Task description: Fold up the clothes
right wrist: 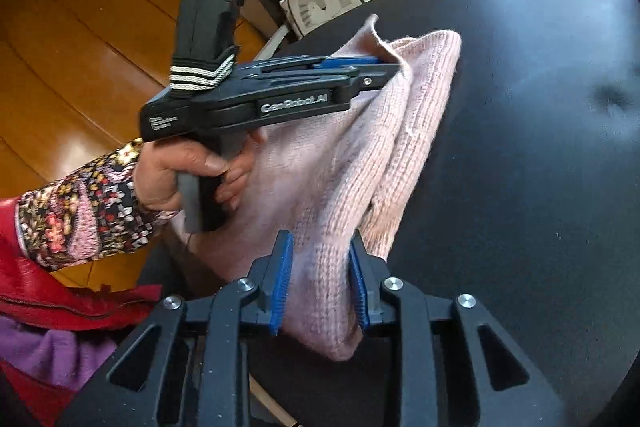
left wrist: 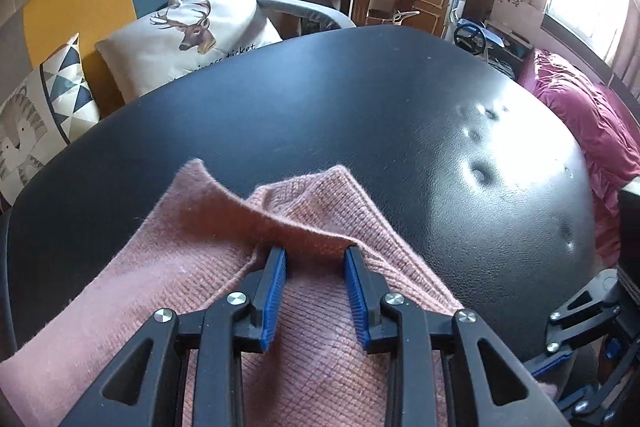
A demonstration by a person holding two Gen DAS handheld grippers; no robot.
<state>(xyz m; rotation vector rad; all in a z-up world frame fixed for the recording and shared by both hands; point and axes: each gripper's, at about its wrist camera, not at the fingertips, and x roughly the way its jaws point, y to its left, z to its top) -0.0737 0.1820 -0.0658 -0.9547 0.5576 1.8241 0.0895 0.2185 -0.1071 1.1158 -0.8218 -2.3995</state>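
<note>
- Pink knit sweater (right wrist: 352, 155) bunched and partly folded at the near edge of the black table (right wrist: 540, 147).
- Left gripper (left wrist: 316, 259) clamps a fold; right gripper (right wrist: 320, 247) pinches the lower bundle.
- Advice: keep both grips firm, lower evenly, flatten before releasing.

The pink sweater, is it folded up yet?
Partly. The pink sweater is already doubled into layers on the black table. Both tools are on it now: the left tool pinches the far corner, and the right tool has the near end between its pads. Laying it flat and neat is still left.
</note>
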